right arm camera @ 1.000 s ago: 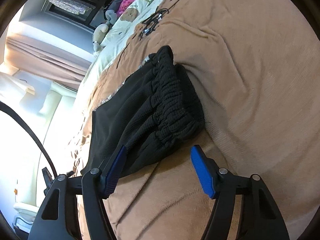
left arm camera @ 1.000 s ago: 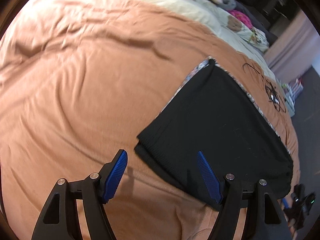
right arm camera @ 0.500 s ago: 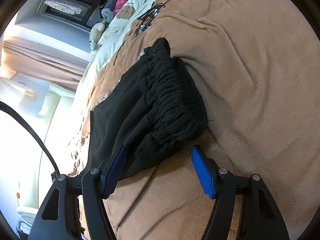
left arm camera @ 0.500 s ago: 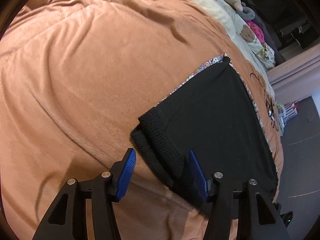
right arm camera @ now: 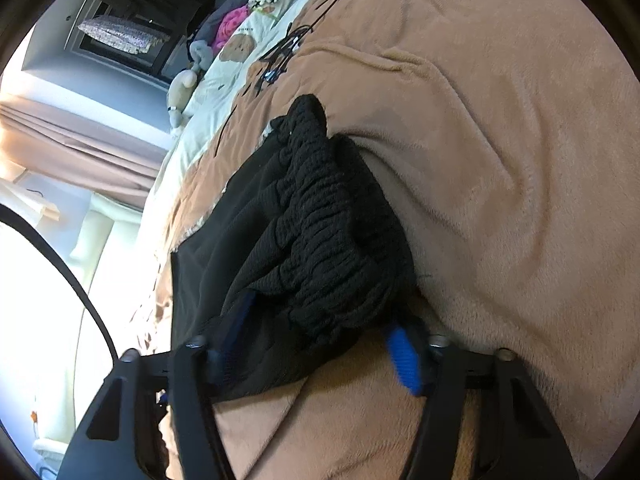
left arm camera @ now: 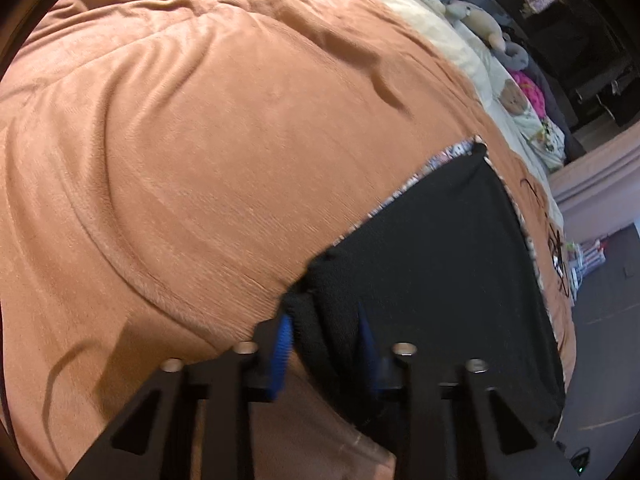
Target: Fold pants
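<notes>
Gripping the near corner of the black pants, the left gripper has its blue fingers closed around a thick ribbed roll of fabric, likely a cuff or hem, right at the edge where the garment meets the brown blanket. The pants lie already doubled into a flat dark rectangle on the bed, with a strip of patterned cloth peeking out along the far edge beneath them.

Over on the right, the right gripper straddles the bunched elastic waistband; its fingers look partly closed on the bundle, though how firmly they bite I cannot tell, since cloth hides the left pad.

To do this well, I'd judge both ends should rise together and travel evenly, so the layers stay stacked and the fold line comes out straight. Pinching all layers matters; a lost under-layer would sag.

The knit is soft, matte and heavy-draping, flat across the leg panel but crinkled into deep ridges at the waistband. The blanket is plush and velvety with long shallow creases, so it may drag on the fabric.
</notes>
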